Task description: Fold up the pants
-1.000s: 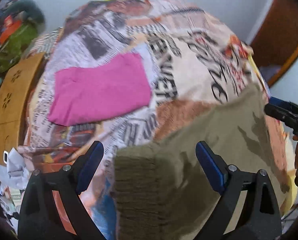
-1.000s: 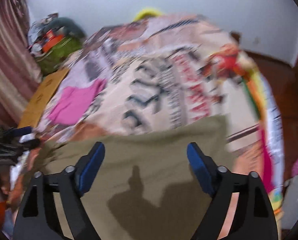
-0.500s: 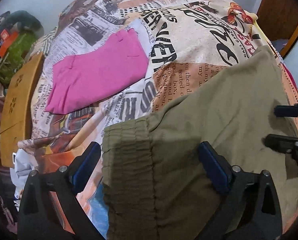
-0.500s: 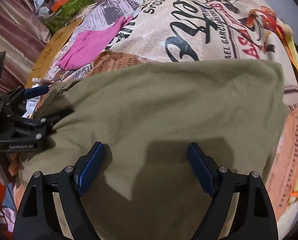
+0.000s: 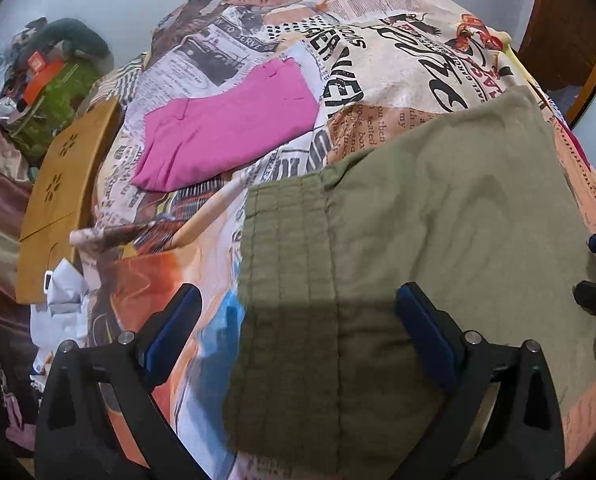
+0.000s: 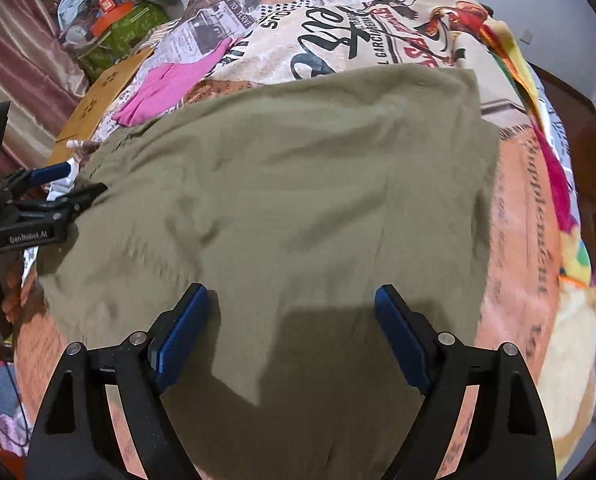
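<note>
Two grippers are in my hands, and both are wide open with nothing in them.

Far out past my left gripper (image 5: pixel 293 340), on its left side, sits a wooden board (image 5: pixel 63 184). A bit closer in lies a pink cloth (image 5: pixel 225 128), folded flat on the bedspread (image 5: pixel 378 60) with newspaper pictures on it. It is well apart from my blue fingertips (image 5: pixel 173 328).

Right in front of my left gripper are the green pants (image 5: pixel 438 220). The stretchy waistband (image 5: pixel 285 264) runs straight out between my two fingers. I am low over it, but I cannot tell if I touch it. Off to the right I see just the tips of my other gripper at the edge of the pants.

Now my right gripper (image 6: pixel 289 332). Far to its left is my left gripper, at the waistband end. The pants spread wide in front of me and look mostly flat, with a few small wrinkles. My open fingers are over the near part of the pants. The far edge (image 6: pixel 378 72) lies straight across the bedspread. To the right, the pants stop and the bedspread goes on.

I think the pants look doubled over already, since I see no two legs. But I am not sure. I think this is the start of the next fold.

Next, I think each gripper needs to go down onto an edge or corner of the pants and pinch it. I must catch every layer, or the fold will come out messy.
</note>
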{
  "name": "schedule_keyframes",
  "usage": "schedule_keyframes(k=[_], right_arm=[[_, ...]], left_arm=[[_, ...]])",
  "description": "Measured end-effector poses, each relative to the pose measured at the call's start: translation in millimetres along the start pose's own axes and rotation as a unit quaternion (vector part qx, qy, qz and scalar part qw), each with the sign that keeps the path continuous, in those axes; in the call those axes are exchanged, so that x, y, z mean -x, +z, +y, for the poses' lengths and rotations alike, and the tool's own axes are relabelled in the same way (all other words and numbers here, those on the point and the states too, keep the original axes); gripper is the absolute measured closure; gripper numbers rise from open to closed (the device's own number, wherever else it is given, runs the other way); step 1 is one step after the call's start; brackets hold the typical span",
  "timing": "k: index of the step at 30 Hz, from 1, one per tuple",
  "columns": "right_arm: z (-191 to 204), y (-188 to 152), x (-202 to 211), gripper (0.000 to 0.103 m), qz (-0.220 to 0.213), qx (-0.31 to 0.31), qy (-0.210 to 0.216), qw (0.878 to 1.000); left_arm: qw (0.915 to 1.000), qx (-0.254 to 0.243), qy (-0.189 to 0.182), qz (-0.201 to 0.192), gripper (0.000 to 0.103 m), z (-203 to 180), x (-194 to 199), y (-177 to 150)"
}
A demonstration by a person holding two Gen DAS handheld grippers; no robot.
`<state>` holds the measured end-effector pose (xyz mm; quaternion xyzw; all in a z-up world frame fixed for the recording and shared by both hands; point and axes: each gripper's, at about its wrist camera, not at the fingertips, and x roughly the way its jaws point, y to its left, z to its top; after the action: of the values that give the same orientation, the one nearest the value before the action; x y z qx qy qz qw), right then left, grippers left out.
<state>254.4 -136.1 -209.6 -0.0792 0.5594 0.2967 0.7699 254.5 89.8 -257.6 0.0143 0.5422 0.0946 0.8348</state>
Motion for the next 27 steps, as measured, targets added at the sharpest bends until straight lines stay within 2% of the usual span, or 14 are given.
schedule_keyframes(k=[9,14,18,22,27], right_arm=[[2,-31,15,0.02,-0.011,-0.014,-0.004,1.0],[8,-31,25,0.02,-0.024,-0.02,-0.001,1.0],[26,-26,42,0.02,-0.057,0.004,0.001,0.998],[47,-16,52,0.02,-0.089,0.023,0.013,0.996],[62,-3,43,0.02,-0.1,0.022,0.031,0.994]], left_arm=[[0.9996,0.026,-0.009,-0.008,0.0,10,16,-27],[0.9995,0.027,-0.01,-0.009,0.0,13,27,-33],[0.9992,0.03,-0.003,-0.027,0.0,19,44,-34],[0.9975,0.049,-0.028,-0.044,0.0,27,64,-35],[0.992,0.087,-0.085,-0.034,0.0,37,72,-40]])
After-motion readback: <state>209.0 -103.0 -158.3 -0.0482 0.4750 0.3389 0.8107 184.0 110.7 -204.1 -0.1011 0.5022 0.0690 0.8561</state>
